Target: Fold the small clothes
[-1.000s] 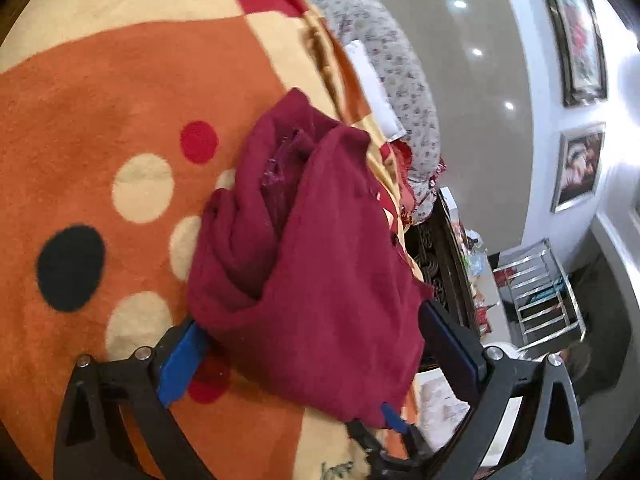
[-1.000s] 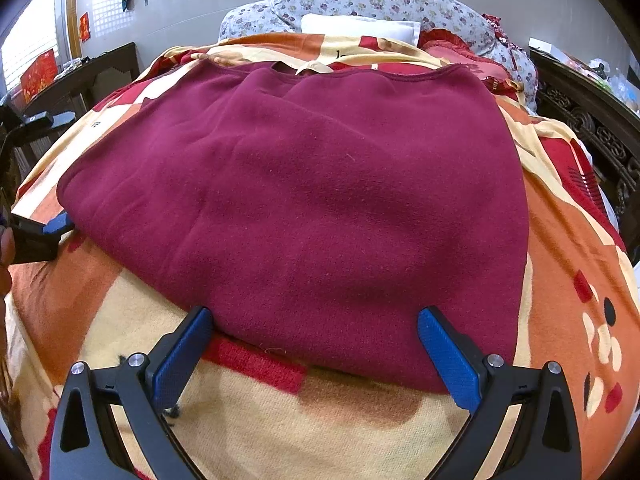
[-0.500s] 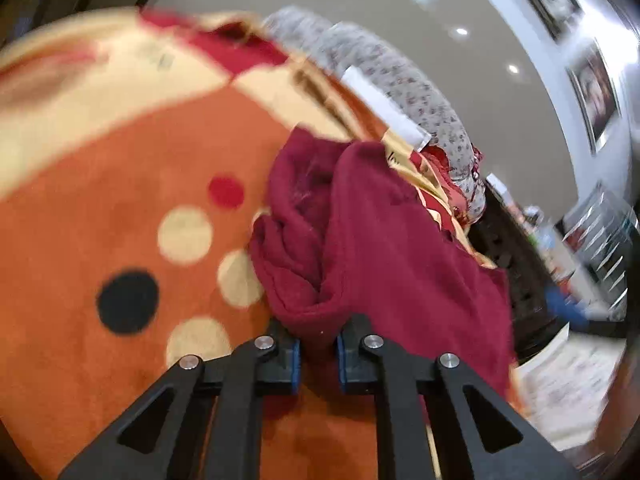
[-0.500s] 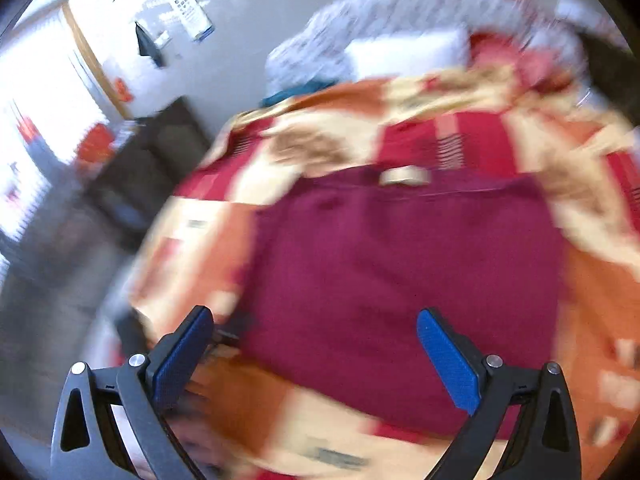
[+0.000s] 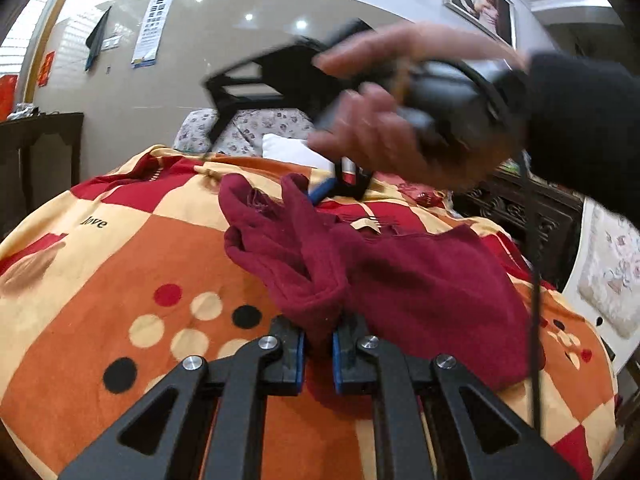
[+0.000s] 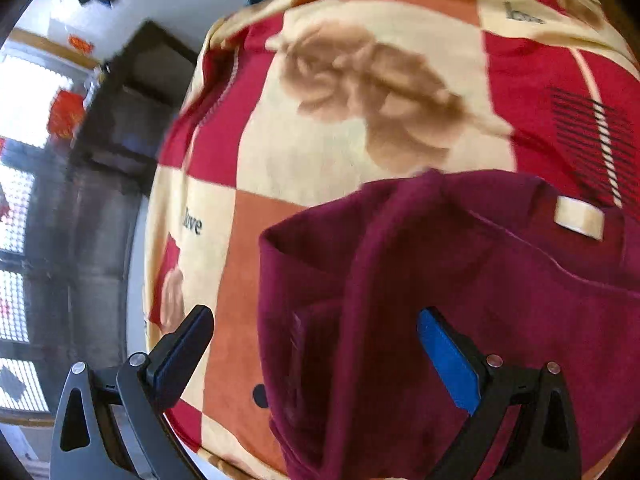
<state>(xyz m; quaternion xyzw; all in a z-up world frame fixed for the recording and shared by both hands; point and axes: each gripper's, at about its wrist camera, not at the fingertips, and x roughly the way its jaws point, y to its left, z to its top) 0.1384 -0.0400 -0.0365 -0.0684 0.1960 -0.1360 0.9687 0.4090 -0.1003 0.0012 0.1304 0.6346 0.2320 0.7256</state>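
Pinching a bunched fold of the maroon fleece garment [image 5: 420, 280], the left gripper [image 5: 318, 350] holds it on the patterned blanket [image 5: 120, 272]; the right gripper [image 6: 316, 344] hovers over it, jaws spread.

Under my jaws spreads a patchwork blanket [image 5: 120, 264]; beyond them I see floral pillows [image 5: 256, 128], an eye chart [image 5: 148, 32] and a framed photo [image 5: 478, 0].

Maroon fleece garment [image 5: 420, 280] lies rumpled and bunched on the patterned blanket [image 5: 120, 264].
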